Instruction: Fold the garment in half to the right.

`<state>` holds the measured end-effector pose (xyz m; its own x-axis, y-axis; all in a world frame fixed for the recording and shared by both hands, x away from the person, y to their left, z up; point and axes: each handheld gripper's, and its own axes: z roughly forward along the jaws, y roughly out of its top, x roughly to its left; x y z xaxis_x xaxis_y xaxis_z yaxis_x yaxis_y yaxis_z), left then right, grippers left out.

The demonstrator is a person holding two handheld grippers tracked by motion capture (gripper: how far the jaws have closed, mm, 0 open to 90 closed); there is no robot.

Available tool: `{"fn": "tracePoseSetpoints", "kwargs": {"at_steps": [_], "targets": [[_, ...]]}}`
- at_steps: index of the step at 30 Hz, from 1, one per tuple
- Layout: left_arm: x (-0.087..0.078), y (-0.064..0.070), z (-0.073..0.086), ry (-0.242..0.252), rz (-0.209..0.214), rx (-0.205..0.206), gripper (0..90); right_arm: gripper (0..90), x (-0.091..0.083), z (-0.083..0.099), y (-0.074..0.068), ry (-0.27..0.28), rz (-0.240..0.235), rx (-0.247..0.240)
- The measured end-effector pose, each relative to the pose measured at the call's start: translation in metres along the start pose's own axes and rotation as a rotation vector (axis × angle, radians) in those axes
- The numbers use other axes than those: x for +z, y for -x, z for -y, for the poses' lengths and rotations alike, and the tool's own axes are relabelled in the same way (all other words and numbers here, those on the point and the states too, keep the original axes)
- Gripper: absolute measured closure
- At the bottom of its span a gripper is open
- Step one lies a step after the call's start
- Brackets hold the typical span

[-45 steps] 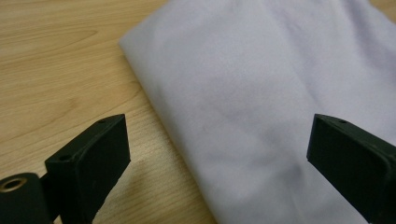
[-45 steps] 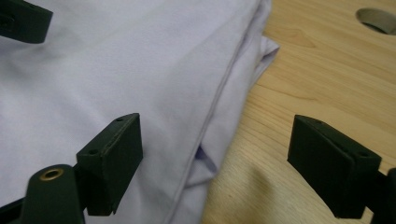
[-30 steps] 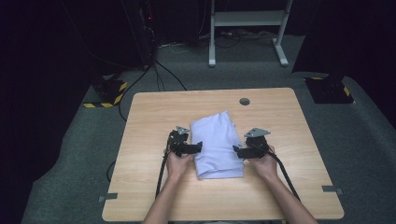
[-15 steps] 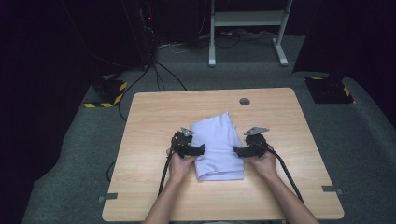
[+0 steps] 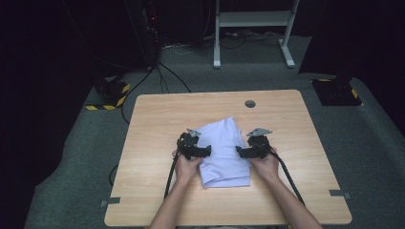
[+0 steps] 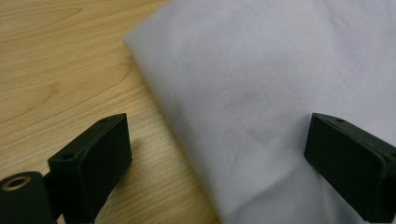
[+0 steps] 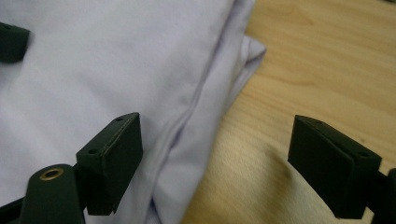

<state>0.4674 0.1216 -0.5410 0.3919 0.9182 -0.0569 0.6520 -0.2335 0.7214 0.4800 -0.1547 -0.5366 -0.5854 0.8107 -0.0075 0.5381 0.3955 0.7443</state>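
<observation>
Both sets of jaws gape wide: the left gripper point(image 5: 206, 151) straddles the folded cloth's point(image 5: 223, 151) left edge; the right gripper point(image 5: 240, 152) its right edge. Bare table point(image 5: 157, 119) lies open toward the frame's top.

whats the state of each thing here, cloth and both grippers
white cloth: folded, lying flat on the table, layered edges showing on one side
left gripper: open, jaws straddling the cloth's edge
right gripper: open, jaws straddling the cloth's opposite edge
</observation>
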Motion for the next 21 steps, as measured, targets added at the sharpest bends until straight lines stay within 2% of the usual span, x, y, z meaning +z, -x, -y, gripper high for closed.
{"fn": "tracePoseSetpoints", "kwargs": {"at_steps": [2,5,7,8,10,13,15,17,19,21], "targets": [[-0.006,-0.003,0.004,-0.007,0.007,0.005,7.9,17.1,-0.004,0.004,0.004,-0.013,-0.024,0.004],[-0.014,-0.008,0.009,-0.004,0.021,0.006,7.9,17.5,-0.015,0.011,0.006,-0.024,-0.015,-0.027],[-0.018,-0.009,0.009,0.001,0.027,-0.003,7.5,17.1,-0.022,0.015,0.006,-0.029,-0.026,-0.036],[-0.018,-0.009,0.007,0.015,0.034,-0.012,7.3,17.2,-0.025,0.015,0.006,-0.019,-0.021,-0.038],[-0.018,-0.008,0.001,0.042,0.021,-0.020,7.2,17.3,-0.028,0.011,0.006,0.012,-0.006,-0.028],[-0.012,-0.006,-0.007,0.047,-0.003,-0.037,7.1,18.2,-0.022,0.003,0.005,0.060,0.009,0.015],[-0.004,-0.005,-0.009,0.016,-0.020,-0.028,7.4,17.9,-0.012,-0.002,0.002,0.042,0.021,0.022],[0.002,-0.004,-0.008,-0.019,-0.028,-0.013,7.3,18.0,-0.002,-0.004,-0.002,0.005,0.047,-0.007],[0.002,-0.006,-0.005,-0.016,-0.011,-0.023,8.1,18.4,0.000,-0.002,-0.002,0.005,0.036,-0.003],[-0.002,-0.004,-0.001,-0.019,-0.007,-0.002,8.9,18.1,-0.003,0.000,0.001,-0.004,0.019,-0.004]]}}
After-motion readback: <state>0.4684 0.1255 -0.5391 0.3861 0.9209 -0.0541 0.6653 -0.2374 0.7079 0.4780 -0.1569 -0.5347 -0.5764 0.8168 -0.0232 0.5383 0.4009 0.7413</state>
